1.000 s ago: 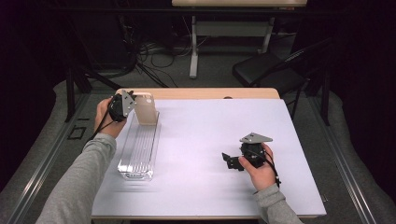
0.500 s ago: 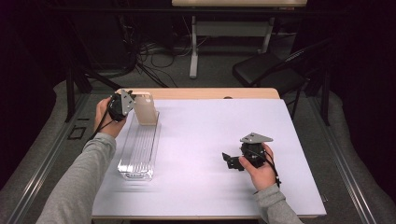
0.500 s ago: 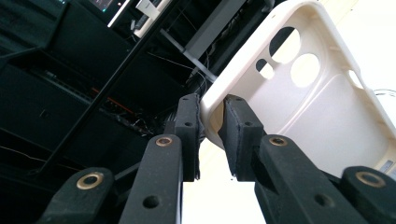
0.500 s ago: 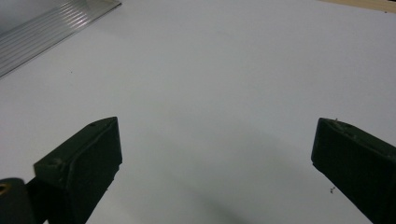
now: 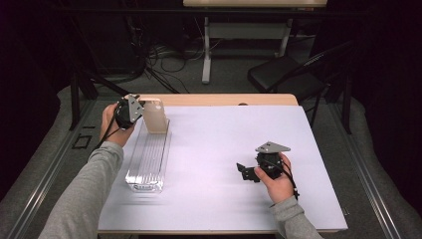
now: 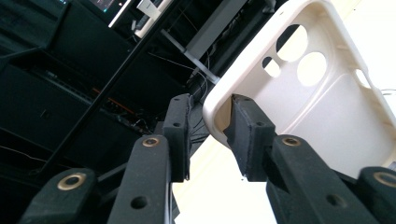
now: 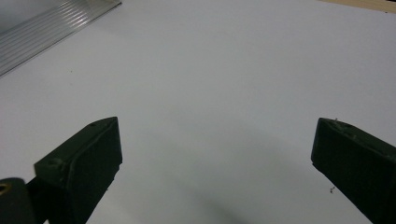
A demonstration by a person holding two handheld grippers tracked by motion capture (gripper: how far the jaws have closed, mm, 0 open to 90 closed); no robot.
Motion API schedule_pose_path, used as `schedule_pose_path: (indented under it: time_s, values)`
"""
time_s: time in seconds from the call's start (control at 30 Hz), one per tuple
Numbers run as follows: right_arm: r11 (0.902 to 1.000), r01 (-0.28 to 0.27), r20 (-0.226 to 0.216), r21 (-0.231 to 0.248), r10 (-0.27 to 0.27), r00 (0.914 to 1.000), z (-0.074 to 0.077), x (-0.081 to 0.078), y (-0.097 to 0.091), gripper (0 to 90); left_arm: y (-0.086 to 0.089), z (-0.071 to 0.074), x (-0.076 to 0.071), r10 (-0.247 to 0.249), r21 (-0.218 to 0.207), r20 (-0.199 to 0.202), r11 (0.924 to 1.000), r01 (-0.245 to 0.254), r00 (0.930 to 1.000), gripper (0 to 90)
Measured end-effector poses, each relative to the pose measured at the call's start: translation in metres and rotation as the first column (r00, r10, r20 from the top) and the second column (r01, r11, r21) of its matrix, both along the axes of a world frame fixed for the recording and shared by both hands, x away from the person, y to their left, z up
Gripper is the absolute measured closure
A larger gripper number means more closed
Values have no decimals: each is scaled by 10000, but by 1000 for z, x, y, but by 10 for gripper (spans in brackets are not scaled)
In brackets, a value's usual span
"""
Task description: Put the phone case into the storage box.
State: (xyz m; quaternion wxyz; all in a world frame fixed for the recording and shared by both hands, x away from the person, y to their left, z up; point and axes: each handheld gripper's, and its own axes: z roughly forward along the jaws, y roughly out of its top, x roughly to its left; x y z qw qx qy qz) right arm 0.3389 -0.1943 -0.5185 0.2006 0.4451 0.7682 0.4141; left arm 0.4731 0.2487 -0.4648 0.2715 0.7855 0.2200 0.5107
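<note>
Dark room behind, white table spread across mid frame. Upper left of the high view: left gripper up against a cream phone case, standing on end at the far end of a clear ribbed tray. Left gripper view: jaws just been opening, case edge between them, right pad touching the rim, left pad clear with a gap showing. Looks like a release, so placing seems all but done; left to do, back the hand away. Lower right: right gripper resting low over bare table, jaws wide, holding nothing.
</note>
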Motion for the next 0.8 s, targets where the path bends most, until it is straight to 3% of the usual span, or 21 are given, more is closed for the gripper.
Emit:
schedule_pose_path:
  time_s: [0.33,0.8]
  values:
    - [10000,14,15,-16,-14,10000,0,0,0,15,2,0,1,-74,-42,229,10000,75,9997,522]
    - [10000,3,24,-34,-3,10000,0,0,0,17,2,-1,2,-251,-43,131,9997,251,9996,458]
